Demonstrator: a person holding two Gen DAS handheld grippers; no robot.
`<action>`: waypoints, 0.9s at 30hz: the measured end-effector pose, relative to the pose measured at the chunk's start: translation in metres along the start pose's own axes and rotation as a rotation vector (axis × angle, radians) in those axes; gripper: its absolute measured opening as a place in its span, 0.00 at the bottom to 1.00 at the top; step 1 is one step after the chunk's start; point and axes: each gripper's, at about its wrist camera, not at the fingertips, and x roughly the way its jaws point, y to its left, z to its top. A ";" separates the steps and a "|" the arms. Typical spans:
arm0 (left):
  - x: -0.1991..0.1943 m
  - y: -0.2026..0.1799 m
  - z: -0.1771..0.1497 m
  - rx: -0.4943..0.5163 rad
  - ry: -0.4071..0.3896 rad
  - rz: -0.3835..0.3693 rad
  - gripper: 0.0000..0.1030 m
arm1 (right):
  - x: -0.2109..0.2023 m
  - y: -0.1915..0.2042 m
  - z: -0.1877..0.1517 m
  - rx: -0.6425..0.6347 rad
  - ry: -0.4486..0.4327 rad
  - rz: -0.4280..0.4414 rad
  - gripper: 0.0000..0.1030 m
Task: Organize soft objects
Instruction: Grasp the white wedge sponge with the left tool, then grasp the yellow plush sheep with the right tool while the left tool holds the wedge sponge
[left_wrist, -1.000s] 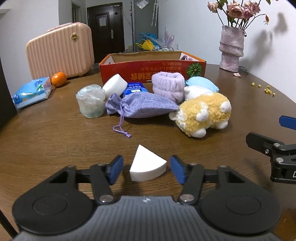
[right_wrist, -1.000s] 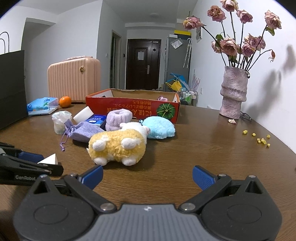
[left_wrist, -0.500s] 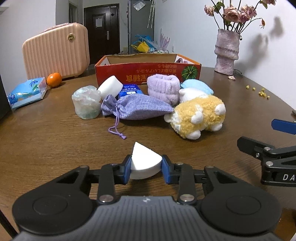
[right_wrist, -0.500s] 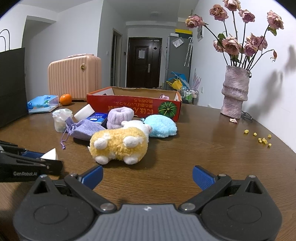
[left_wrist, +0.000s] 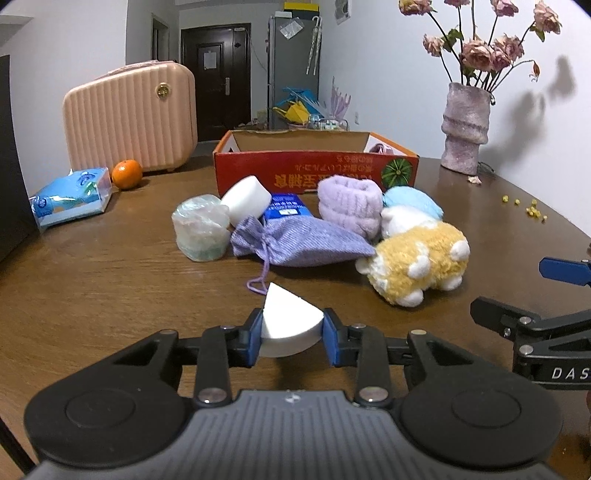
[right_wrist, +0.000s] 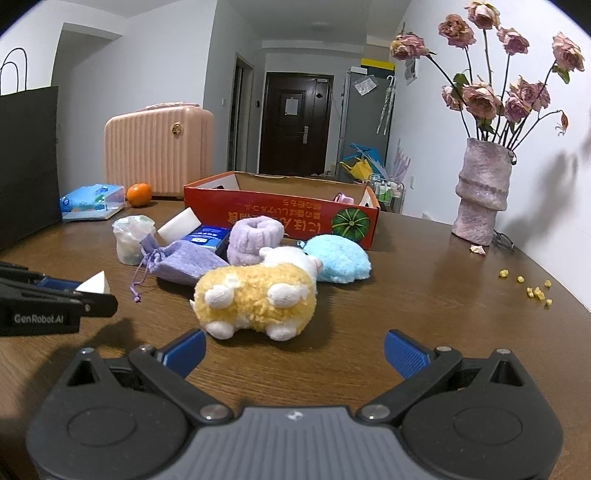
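Note:
My left gripper (left_wrist: 291, 341) is shut on a white wedge-shaped sponge (left_wrist: 290, 325) and holds it a little above the brown table; the sponge tip also shows in the right wrist view (right_wrist: 96, 283). Ahead lies a pile: a yellow plush toy (left_wrist: 417, 264), a purple drawstring pouch (left_wrist: 299, 242), a purple fluffy roll (left_wrist: 351, 205), a light blue plush (left_wrist: 412, 201), a white sponge block (left_wrist: 245, 199) and a wrapped clear bundle (left_wrist: 201, 232). Behind stands the open red cardboard box (left_wrist: 314, 177). My right gripper (right_wrist: 293, 352) is open and empty, just short of the yellow plush (right_wrist: 255, 301).
A pink suitcase (left_wrist: 129, 118), an orange (left_wrist: 126, 174) and a blue tissue pack (left_wrist: 70, 199) stand at the back left. A vase of dried roses (left_wrist: 466, 129) stands at the back right, with yellow crumbs (left_wrist: 528, 208) near it. A black bag (right_wrist: 27, 162) is far left.
My left gripper has shut on the white wedge sponge and lifted it off the table. The right gripper has stayed open and almost still.

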 end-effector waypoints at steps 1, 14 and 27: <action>-0.001 0.002 0.001 -0.001 -0.005 0.001 0.33 | 0.001 0.001 0.001 -0.003 0.001 0.001 1.00; -0.005 0.014 0.014 0.000 -0.054 0.009 0.33 | 0.018 0.020 0.016 -0.038 0.013 0.022 1.00; 0.002 0.026 0.026 -0.004 -0.072 0.032 0.33 | 0.042 0.030 0.034 -0.054 0.032 0.021 1.00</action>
